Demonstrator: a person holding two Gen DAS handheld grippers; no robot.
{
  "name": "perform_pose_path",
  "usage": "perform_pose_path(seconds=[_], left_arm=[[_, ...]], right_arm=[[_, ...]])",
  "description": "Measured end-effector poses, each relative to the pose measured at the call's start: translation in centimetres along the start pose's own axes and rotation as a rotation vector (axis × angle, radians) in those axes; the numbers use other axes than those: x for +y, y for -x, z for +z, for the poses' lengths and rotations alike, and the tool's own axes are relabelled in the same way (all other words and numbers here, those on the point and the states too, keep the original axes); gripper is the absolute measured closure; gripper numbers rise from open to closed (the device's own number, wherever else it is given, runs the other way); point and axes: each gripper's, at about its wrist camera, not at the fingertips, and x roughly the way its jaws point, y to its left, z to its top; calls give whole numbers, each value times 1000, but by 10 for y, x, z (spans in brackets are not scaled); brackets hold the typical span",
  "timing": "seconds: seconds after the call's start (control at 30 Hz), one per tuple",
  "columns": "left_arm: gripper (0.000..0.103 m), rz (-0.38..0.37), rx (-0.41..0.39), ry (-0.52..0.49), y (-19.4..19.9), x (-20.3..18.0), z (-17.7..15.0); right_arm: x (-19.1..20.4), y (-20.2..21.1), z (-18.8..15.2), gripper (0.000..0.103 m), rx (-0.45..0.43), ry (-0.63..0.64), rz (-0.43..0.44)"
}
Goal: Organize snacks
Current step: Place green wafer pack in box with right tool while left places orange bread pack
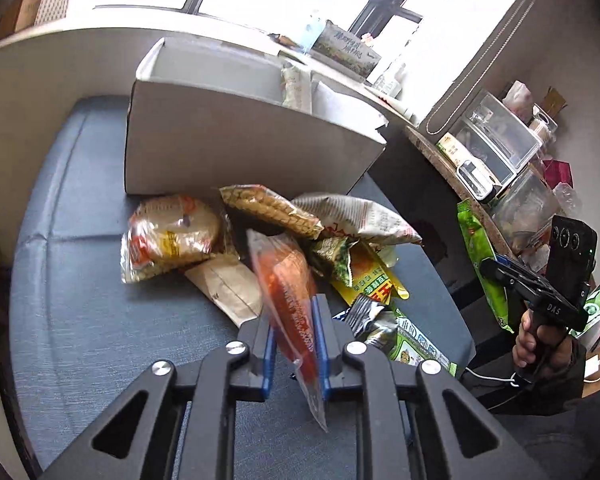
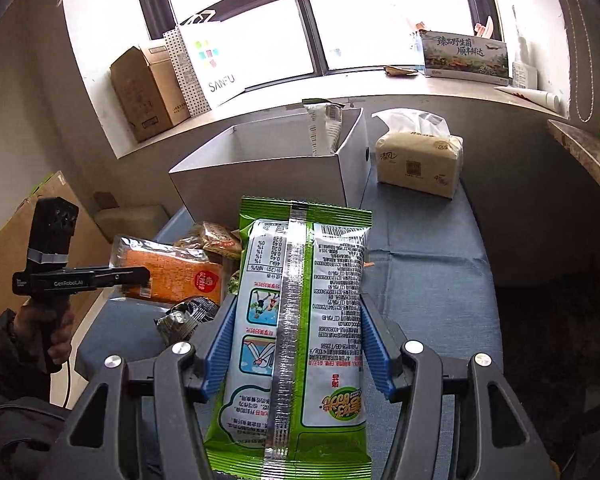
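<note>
- The left gripper (image 1: 294, 322) pinches an orange snack packet (image 1: 288, 292) edge-on between its blue pads, the packet standing above the blue cushioned surface (image 1: 80, 280), its clear sealed end hanging down past the fingers
- The right gripper (image 2: 296, 344) clamps a green-and-white snack bag (image 2: 296, 320) across its width, printed back side up, the silver seam running down the middle; in the left wrist view this bag (image 1: 482, 264) shows as a green strip off to the right, clear of the pile
- The snack pile (image 1: 260, 248) lies on the blue surface just in front of the white cardboard box (image 1: 240, 144): a round pastry in clear wrap (image 1: 172, 236), a packet of yellow puffed pieces (image 1: 272, 208), a newsprint-patterned bag (image 1: 360, 220), a beige pouch (image 1: 228, 288) and smaller green and yellow packets (image 1: 364, 276)
- The box stands open at the top with one white packet (image 2: 324, 128) upright in its far right corner; its near wall rises between the pile and the inside
- A tissue pack (image 2: 420, 160) sits just right of the box
- On the window sill (image 2: 340, 92) behind stand a brown carton (image 2: 148, 88), a white paper bag (image 2: 204, 60) and a printed box (image 2: 466, 58)
- A cluttered shelf (image 1: 500, 168) with clear containers crowds the right side
</note>
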Motion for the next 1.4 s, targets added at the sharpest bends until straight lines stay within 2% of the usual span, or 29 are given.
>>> perform_pose_path(seconds=[0.13, 0.23, 0.33, 0.53, 0.63, 0.73, 0.9, 1.03, 1.17, 1.2, 1.23, 1.27, 1.3, 1.33, 1.37, 1.4], left_arm=[[89, 84, -119, -119, 43, -34, 8], [89, 117, -202, -167, 69, -51, 19], [89, 222, -304, -237, 88, -69, 31], [89, 266, -381, -260, 83, -73, 87], [89, 274, -396, -256, 69, -69, 121], [89, 290, -399, -237, 50, -60, 154], [89, 293, -342, -171, 1, -33, 197], [89, 334, -303, -157, -32, -16, 209], [88, 352, -280, -157, -47, -7, 211], [87, 354, -272, -152, -49, -4, 211], [86, 344, -263, -146, -50, -2, 211], [76, 339, -258, -135, -50, 1, 211], [64, 340, -257, -126, -49, 3, 211], [29, 340, -264, -121, -48, 3, 211], [0, 344, -271, -118, -45, 4, 210], [0, 350, -285, -128, -42, 3, 208]], right_arm=[[14, 1, 5, 40, -11, 27, 13], [25, 0, 11, 40, -24, 56, 26], [35, -3, 20, 40, -45, 81, 36], [52, -21, 68, 40, -91, 123, 55], [58, -34, 103, 40, -130, 140, 57], [52, -56, 139, 40, -139, 102, 35], [28, -110, 185, 40, -97, 35, -38], [4, -150, 203, 40, -37, -21, -59], [-6, -174, 204, 40, 13, -14, -103], [-7, -178, 203, 39, 22, -17, -110], [-8, -179, 203, 32, 20, -23, -98], [-10, -180, 202, 19, 13, -31, -88], [-11, -181, 202, 11, 13, -41, -90], [-12, -182, 202, 1, 18, -49, -96], [-12, -180, 201, 0, 10, -53, -103], [-11, -177, 200, 0, -6, -54, -101]])
